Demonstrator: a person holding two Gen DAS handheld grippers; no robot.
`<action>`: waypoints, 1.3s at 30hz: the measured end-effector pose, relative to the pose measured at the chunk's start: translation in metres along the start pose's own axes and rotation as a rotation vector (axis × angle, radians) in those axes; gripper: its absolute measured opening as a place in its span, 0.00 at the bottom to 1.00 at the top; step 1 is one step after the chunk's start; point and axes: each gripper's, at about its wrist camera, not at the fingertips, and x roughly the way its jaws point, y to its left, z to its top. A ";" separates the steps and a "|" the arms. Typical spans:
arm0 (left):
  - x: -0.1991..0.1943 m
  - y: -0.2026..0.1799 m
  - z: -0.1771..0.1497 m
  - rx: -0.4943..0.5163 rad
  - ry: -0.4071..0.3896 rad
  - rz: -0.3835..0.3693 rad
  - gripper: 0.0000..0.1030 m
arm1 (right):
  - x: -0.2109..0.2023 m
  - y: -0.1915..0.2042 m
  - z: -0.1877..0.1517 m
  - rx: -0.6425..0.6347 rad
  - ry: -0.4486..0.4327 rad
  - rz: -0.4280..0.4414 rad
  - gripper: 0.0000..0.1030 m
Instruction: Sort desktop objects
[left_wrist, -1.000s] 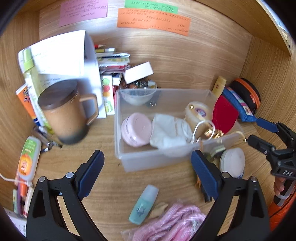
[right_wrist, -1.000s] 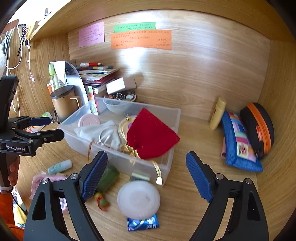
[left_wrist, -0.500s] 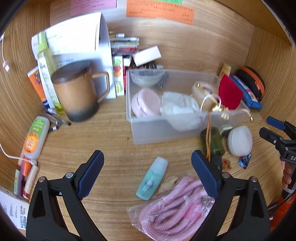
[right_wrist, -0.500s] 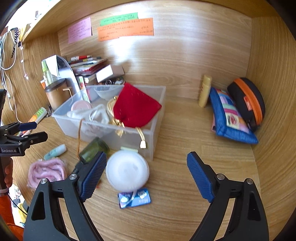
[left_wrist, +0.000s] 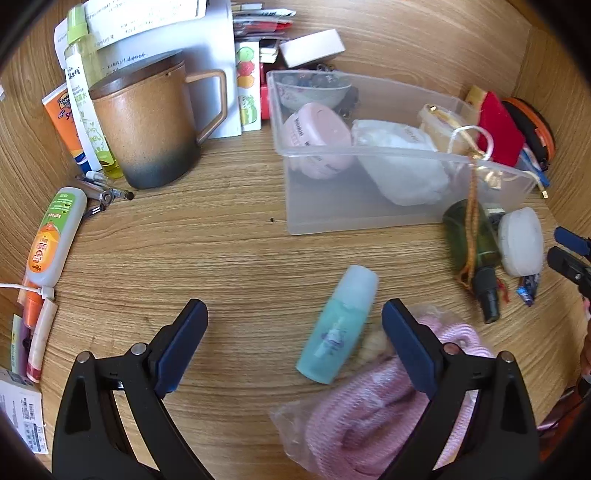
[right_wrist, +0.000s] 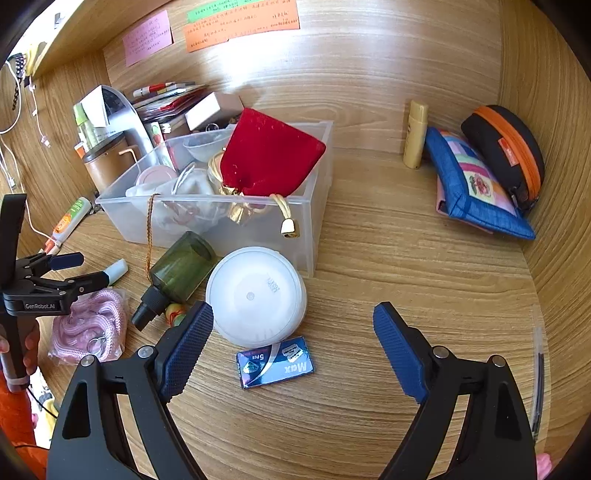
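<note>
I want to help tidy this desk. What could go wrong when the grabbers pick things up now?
The small teal bottle lies on its side and might roll away from the open left gripper. The white round case touches the green bottle, so the open right gripper could knock it.

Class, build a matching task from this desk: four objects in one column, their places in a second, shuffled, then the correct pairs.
Things
1. red velvet pouch
2. white round lidded container
3. small teal plastic bottle
4. brown ceramic mug

Places
A. lying on the desk between the fingers of the open left gripper
B. standing left of the clear plastic bin
C. on the desk in front of the bin, beside the dark green bottle
D. propped in the bin

Pairs: 1-D, 2-C, 3-A, 4-B
</note>
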 end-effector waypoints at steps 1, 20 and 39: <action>0.002 0.001 0.000 0.001 0.006 0.004 0.94 | 0.001 0.000 0.000 0.003 0.004 0.002 0.84; -0.004 0.012 -0.014 0.008 -0.052 0.071 0.78 | 0.036 0.024 0.011 -0.031 0.094 0.042 0.84; -0.005 -0.004 -0.007 0.151 -0.088 0.052 0.46 | 0.052 0.023 0.010 -0.035 0.112 0.020 0.81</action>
